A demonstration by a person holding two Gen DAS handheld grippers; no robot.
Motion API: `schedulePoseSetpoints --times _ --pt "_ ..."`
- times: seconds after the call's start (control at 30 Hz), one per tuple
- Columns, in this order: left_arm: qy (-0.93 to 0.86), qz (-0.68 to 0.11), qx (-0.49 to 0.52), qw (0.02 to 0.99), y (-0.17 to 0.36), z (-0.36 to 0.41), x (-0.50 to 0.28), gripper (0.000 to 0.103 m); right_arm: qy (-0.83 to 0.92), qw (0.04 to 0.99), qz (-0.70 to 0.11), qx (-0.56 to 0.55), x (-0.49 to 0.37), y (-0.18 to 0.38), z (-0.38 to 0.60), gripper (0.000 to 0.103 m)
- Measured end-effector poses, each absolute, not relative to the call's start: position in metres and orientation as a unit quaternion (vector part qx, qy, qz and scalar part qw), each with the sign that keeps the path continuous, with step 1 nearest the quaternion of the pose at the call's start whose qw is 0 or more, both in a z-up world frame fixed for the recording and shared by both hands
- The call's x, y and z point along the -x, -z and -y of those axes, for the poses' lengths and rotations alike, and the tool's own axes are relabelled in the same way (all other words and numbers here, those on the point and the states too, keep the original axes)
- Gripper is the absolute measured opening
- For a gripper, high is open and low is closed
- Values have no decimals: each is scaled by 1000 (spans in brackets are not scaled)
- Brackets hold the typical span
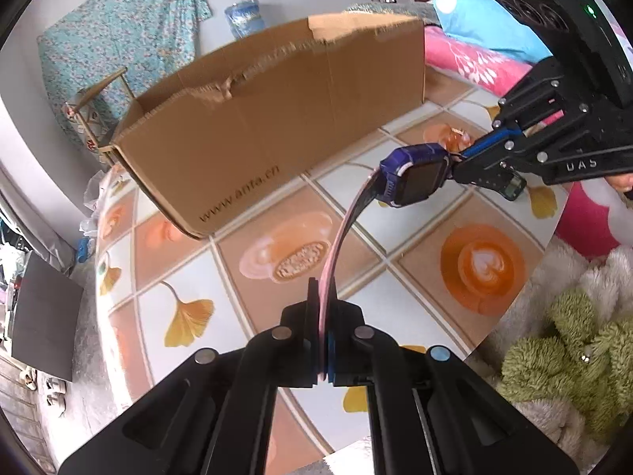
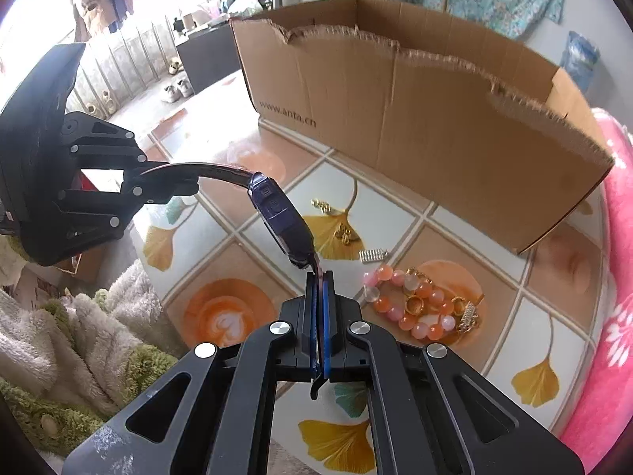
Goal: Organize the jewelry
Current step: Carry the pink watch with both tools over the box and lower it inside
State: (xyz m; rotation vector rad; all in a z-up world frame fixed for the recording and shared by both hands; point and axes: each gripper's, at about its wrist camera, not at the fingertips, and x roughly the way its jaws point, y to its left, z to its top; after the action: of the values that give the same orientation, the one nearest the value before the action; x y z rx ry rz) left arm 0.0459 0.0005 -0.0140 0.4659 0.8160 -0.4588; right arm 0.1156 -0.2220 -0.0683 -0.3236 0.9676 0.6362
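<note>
- My left gripper [image 1: 322, 308] is clamped on one end of the smartwatch [image 1: 415, 176] strap, the pink underside of the band pinched flat between both fingers
- My right gripper [image 2: 319, 297] is closed on the opposite strap end, so the purple watch body hangs in the air between my two grippers, above the table [image 1: 253, 217]
- From the right wrist view the watch body [image 2: 279, 217] sits just ahead of my fingertips, tilted on edge
- A bead bracelet [image 2: 415, 304] of orange and pink beads lies on the table just right of my right gripper, with gold rings [image 2: 417, 304] touching it
- A gold earring [image 2: 345, 234] and a small silver piece [image 2: 373, 255] lie nearby
- The cardboard box [image 2: 415, 118] stands open beyond them
</note>
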Motion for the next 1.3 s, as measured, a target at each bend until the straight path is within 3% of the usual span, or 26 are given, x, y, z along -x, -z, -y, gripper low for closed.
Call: schedulePoseSetpoints --times 0.53,0.83,1.0,1.3 --pt "194 -255 -252 913 -85 6 -34 3 -262 898 -315 160 -98 -27 225 1" --pt "194 -216 -245 925 -130 11 -71 3 -265 908 -286 152 -148 -61 238 1" --pt "195 -243 -238 920 -140 14 -123 3 -279 892 -312 172 -198 -65 232 1" --pt "229 -421 -204 854 -93 30 -248 3 -309 793 -476 220 -317 -17 210 1"
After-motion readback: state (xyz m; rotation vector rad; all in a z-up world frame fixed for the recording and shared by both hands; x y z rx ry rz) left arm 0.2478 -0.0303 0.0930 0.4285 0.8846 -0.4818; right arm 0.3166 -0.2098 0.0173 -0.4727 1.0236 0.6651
